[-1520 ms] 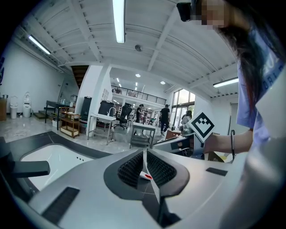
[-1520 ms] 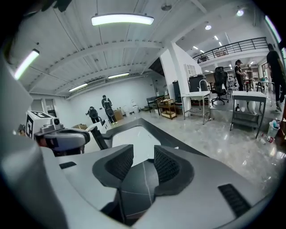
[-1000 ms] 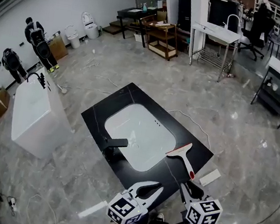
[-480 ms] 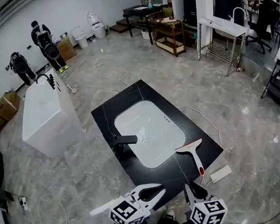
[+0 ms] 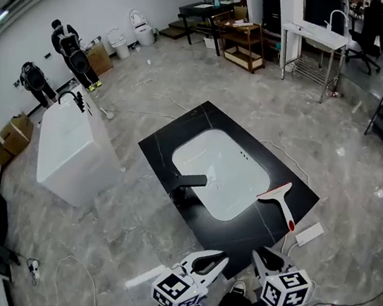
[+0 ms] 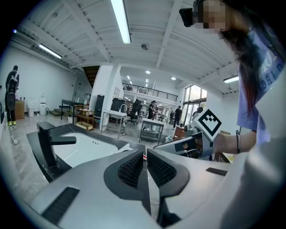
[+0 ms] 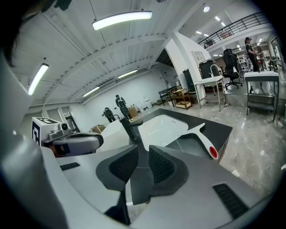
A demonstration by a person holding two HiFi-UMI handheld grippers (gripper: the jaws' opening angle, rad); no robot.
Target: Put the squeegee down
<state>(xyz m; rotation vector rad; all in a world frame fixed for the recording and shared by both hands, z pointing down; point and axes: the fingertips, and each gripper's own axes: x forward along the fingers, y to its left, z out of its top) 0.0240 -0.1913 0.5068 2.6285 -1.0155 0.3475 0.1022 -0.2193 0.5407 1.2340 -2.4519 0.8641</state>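
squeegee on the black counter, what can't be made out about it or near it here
White squeegee with red-tipped handle: in the left gripper view, mostly hidden behind the left gripper; only slivers show.
Its blade's rubber edge: head view, too small to make out.
Flat white piece on the floor: head view, too small to identify.

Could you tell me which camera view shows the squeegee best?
The head view: the whole squeegee lies unobstructed on the black countertop. The right gripper view shows it obliquely; the left gripper view, only a sliver behind its jaws.
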